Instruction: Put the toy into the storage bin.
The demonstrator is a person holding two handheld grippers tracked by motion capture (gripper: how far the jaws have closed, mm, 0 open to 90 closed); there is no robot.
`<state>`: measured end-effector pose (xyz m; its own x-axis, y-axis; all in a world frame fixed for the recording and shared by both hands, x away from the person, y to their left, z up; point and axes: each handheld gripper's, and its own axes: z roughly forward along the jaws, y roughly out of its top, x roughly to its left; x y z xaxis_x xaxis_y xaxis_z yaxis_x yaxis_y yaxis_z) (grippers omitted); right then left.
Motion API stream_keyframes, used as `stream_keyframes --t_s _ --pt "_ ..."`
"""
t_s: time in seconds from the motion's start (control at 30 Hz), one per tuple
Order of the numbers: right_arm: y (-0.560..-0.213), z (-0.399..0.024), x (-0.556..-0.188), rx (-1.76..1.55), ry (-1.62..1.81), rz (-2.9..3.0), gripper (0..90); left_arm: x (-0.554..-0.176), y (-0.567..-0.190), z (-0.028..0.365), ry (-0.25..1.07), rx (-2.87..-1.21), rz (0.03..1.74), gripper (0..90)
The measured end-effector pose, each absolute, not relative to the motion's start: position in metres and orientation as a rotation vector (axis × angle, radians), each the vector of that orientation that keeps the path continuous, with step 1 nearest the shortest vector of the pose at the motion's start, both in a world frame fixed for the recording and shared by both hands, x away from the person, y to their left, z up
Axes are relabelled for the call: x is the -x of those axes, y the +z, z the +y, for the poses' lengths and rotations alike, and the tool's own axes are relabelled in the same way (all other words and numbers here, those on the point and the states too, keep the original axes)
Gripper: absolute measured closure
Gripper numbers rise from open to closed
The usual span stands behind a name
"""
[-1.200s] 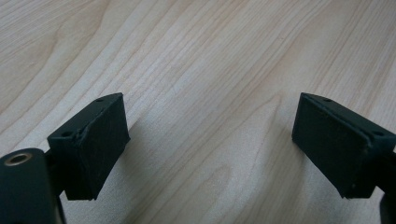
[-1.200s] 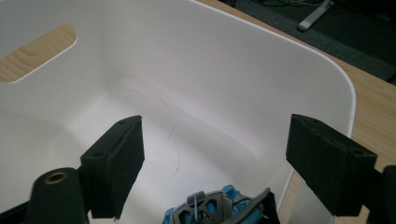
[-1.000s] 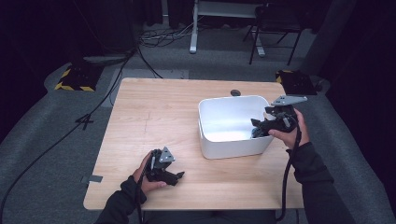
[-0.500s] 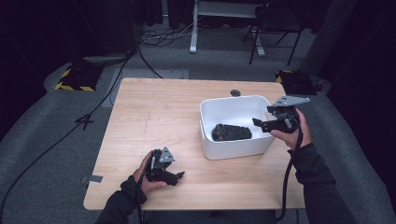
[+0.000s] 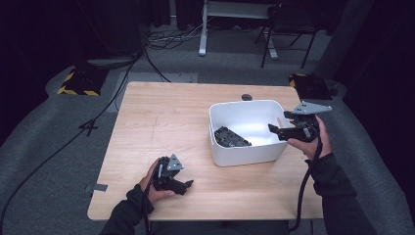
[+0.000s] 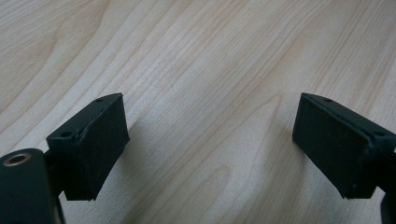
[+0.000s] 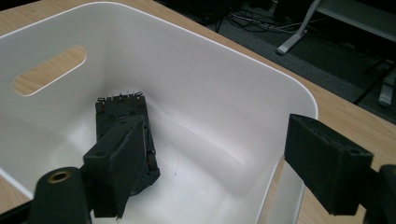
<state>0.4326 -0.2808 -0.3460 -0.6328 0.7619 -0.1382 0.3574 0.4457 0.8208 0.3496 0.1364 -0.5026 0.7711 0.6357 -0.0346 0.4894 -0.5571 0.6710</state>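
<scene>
Since a second ago, the black part (image 5: 231,137) has left the right tool (image 5: 277,131) and now lies in the white bin (image 5: 244,155), towards its left wall, while that tool has drawn back a little to the bin's right rim. Its jaws have just been closing slightly, yet they stand wide apart with nothing between them; in the right gripper view the part (image 7: 122,122) lies on the bin floor beyond the near jaw. The left tool (image 5: 185,185) rests low over the bare desk (image 5: 161,117) near the front edge, well apart from the bin, its jaws apart and empty, unmoved.
</scene>
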Motion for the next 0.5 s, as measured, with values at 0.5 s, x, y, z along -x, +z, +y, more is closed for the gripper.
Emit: stream_keyframes --t_s 0.5 --pt "-0.344 -0.297 -0.413 -0.914 1.089 2.174 21.5 -0.350 -0.503 0.136 0.276 -2.275 0.835 10.7"
